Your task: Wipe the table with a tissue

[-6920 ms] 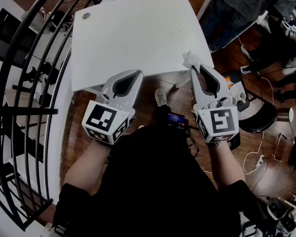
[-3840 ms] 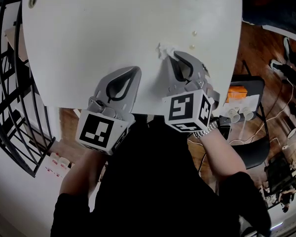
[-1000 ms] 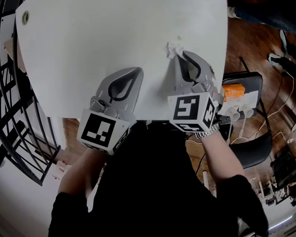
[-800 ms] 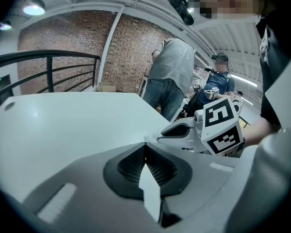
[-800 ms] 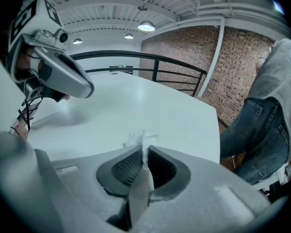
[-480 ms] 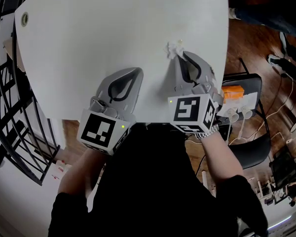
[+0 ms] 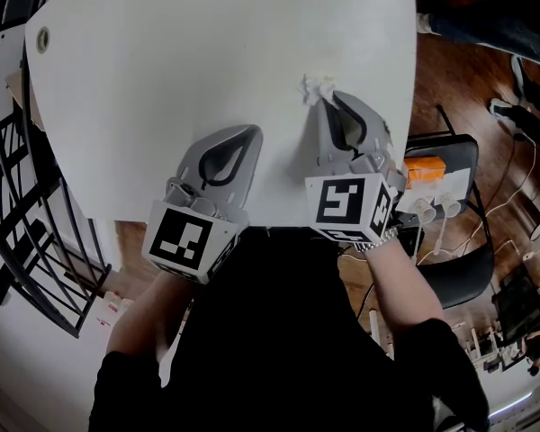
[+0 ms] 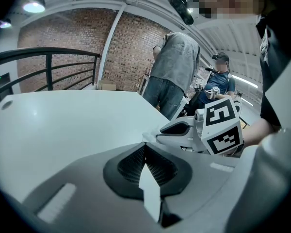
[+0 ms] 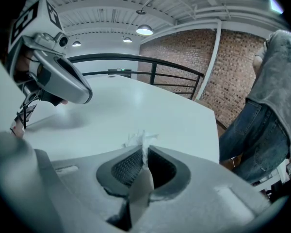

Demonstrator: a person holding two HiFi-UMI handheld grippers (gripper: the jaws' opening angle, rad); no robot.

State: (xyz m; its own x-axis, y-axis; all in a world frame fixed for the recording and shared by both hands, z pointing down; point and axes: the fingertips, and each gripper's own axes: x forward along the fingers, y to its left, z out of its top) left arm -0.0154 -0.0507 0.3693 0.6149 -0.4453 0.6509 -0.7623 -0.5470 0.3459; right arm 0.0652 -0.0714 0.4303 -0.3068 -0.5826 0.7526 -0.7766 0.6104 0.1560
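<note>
My left gripper (image 7: 249, 133) hangs over the near edge of the white rectangular table (image 7: 189, 52), its jaws pressed together with nothing between them. My right gripper (image 7: 323, 99) lies just beside it, nearer the table's right edge, jaws clamped on a crumpled white paper tissue (image 7: 316, 86). The wad pokes out past the tips and meets the tabletop, or comes so close that I see no gap.

I judge this to be the wiping step itself, though I can't say how much of the top is covered (the surface looks bare and unmarked from here, so there is no stain to aim at). The next move calls for pressing the tissue flat and dragging it in strokes away from the near edge. The clamp needs to hold firm so the wad doesn't slip out.

At the table's far left corner sits a small round grey cable hole (image 7: 42, 37). Beyond the table's left side runs a black metal railing (image 7: 9, 178). Past its right side stands a person in a grey top and blue jeans (image 9: 269, 96).
</note>
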